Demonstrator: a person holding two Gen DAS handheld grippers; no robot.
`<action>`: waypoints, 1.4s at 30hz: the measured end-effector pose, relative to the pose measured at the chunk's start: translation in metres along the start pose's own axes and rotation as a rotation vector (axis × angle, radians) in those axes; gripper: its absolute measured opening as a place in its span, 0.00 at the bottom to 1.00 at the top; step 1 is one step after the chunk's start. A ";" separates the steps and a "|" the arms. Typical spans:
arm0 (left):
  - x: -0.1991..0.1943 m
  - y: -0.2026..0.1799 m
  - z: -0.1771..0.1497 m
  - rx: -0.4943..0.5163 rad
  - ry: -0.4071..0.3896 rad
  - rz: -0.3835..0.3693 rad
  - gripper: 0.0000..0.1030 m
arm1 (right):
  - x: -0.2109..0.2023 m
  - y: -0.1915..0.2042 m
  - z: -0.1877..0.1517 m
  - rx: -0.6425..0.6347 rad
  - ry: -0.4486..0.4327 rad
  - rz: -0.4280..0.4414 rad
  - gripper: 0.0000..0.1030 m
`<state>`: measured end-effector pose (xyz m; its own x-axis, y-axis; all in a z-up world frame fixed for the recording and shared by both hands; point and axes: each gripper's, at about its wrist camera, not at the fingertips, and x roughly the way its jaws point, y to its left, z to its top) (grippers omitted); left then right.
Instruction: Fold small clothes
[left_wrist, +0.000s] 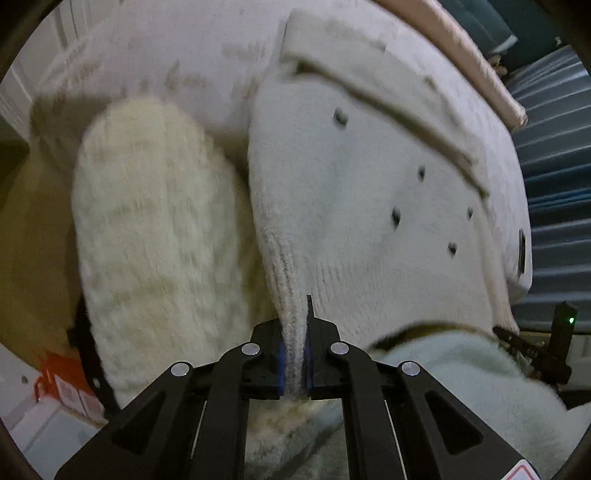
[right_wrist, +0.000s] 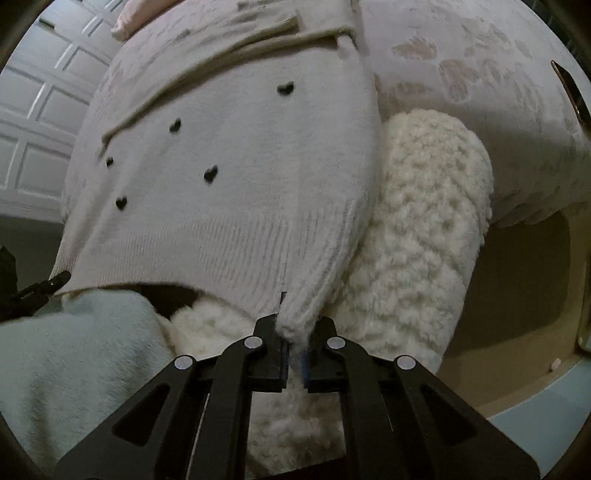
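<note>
Black linkage arms fill the bottom of both views, and the left gripper (left_wrist: 294, 363) is clamped tight on a ribbed corner of the cream knit sweater (left_wrist: 369, 206), blue pads squeezing the hem between them. Left of that in the left wrist view, a fluffy off-white fleece garment (left_wrist: 155, 229) lies alongside the sweater, touching its edge. The sweater itself spreads up and to the right, dotted with small dark heart-shaped buttons (left_wrist: 396, 216), over a pale patterned bedspread (left_wrist: 155, 48). At lower right sits a pale mint fuzzy garment (left_wrist: 461, 387), with the other tool's black tip just beyond it.

Over to the right wrist view: mint fuzzy garment (right_wrist: 74, 362) at the lower left, the sweater (right_wrist: 236, 177) hanging across the middle, its hearts (right_wrist: 210, 173) plain to see. The right gripper (right_wrist: 294, 363) is pinched shut on the sweater's other ribbed hem corner. The fleece garment (right_wrist: 417, 236) is beside it on the right, and the bedspread (right_wrist: 480, 74) stretches behind.
</note>
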<state>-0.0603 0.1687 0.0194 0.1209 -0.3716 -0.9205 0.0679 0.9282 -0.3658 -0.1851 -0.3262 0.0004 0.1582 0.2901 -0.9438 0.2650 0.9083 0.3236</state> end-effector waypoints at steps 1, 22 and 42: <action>-0.006 -0.004 0.013 0.007 -0.033 -0.009 0.04 | -0.004 -0.001 0.012 -0.002 -0.032 0.003 0.03; -0.062 -0.072 0.235 -0.076 -0.757 0.059 0.88 | -0.054 -0.023 0.188 0.272 -0.804 0.102 0.74; 0.090 0.006 0.204 -0.337 -0.291 -0.112 0.22 | 0.073 -0.050 0.210 0.488 -0.434 0.234 0.08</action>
<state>0.1533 0.1375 -0.0376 0.4072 -0.4152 -0.8135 -0.2238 0.8182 -0.5296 0.0127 -0.4136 -0.0705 0.6025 0.2229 -0.7664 0.5592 0.5672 0.6046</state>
